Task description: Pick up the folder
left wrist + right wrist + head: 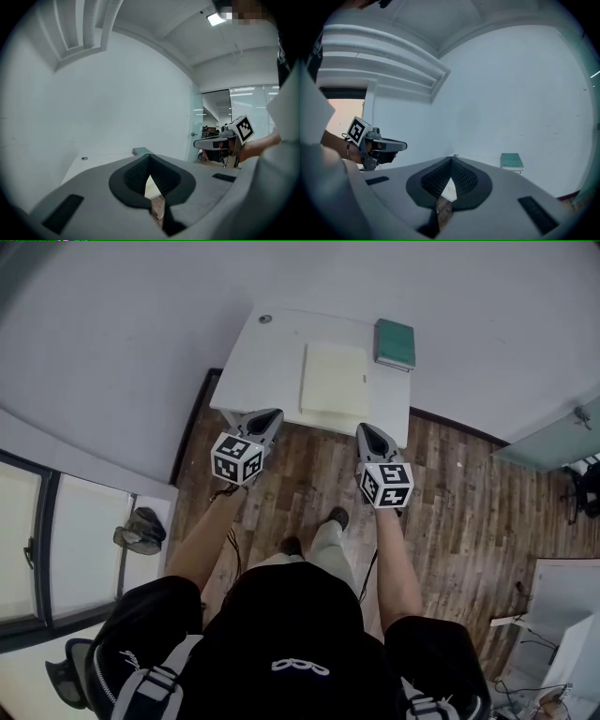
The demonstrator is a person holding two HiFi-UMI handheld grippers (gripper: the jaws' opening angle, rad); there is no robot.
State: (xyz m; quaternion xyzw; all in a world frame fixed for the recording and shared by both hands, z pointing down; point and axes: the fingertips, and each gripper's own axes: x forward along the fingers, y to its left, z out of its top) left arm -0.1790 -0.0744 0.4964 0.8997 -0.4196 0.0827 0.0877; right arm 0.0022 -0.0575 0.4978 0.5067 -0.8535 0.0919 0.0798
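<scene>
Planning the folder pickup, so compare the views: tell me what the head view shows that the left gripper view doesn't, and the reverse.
Only the head view: the whole cream folder lying flat on the white table, the left gripper from outside, and the person's shoes. Only the left gripper view: the ceiling light and the glass partition. Both: the table, the green book at its far edge, and the right gripper.

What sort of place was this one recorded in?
Probably an office: a white desk holds a pale folder and green book, the floor is wood plank, and glass partitions show beyond.
</scene>
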